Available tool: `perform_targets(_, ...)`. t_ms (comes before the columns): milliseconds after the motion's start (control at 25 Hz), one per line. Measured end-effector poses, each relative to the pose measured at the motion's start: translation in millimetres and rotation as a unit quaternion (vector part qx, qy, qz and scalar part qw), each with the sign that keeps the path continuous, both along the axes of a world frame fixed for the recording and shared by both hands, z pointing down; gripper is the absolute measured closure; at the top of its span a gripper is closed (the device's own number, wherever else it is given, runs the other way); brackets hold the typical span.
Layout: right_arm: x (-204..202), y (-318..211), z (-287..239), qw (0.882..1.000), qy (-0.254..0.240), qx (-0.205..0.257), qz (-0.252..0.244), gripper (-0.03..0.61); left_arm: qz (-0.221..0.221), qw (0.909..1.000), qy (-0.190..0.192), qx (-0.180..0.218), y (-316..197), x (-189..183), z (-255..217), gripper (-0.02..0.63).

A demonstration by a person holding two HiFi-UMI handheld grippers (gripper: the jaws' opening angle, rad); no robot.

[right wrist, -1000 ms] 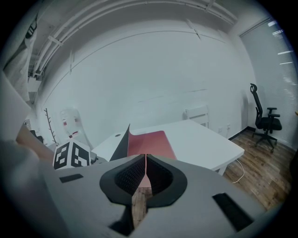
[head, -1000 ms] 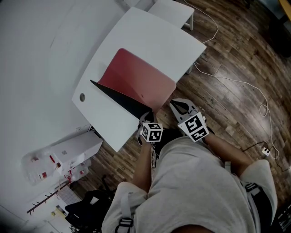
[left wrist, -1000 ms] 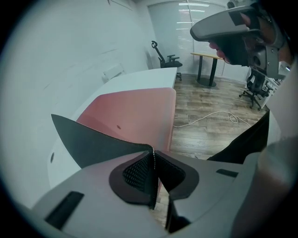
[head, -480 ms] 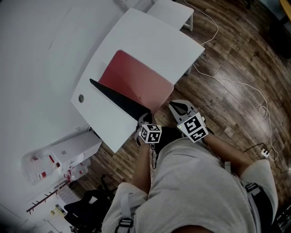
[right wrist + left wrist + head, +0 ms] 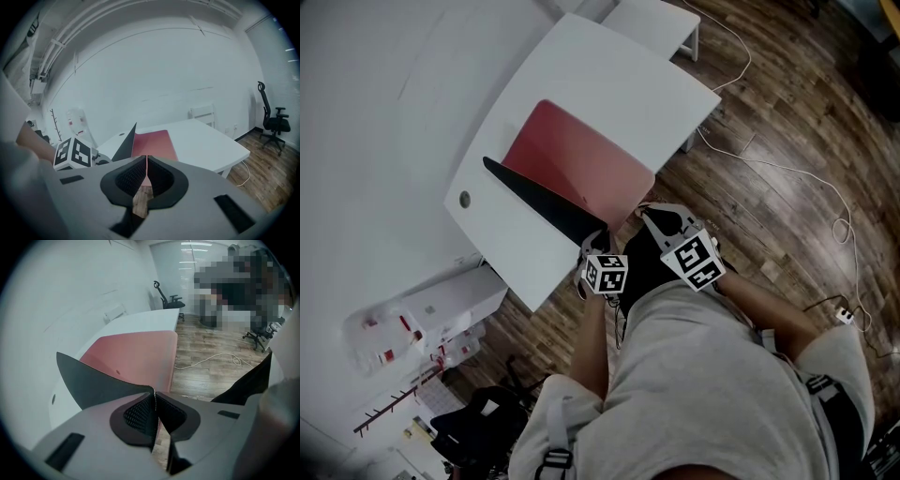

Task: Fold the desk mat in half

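Now the desk mat (image 5: 581,159) lies pink side up on the desk (image 5: 609,84), just ahead of both grippers. Your left gripper (image 5: 153,399) pinches its raised near corner, and your right gripper (image 5: 146,164) appears clamped on the other. Lift both evenly, then align them with the far edge.

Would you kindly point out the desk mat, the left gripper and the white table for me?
desk mat (image 5: 581,155): head view, pink upper face.
left gripper (image 5: 153,393): left gripper view, between its fingertips.
white table (image 5: 609,75): head view, bare top.
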State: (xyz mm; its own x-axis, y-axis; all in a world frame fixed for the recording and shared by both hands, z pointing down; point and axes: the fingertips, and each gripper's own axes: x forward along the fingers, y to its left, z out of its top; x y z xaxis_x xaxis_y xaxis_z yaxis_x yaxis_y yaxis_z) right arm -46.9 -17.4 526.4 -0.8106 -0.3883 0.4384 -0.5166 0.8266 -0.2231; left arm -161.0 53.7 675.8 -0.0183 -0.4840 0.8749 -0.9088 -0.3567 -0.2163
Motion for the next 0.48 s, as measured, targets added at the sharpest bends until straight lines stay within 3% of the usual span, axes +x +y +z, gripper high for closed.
perform_targets(480, 4.3, -8.7, 6.1, 1.000, 0.004, -0.004, 0.005, 0.537, -0.001, 1.0000, 0.005, -0.004, -3.8, 8.6, -4.2, 0.569)
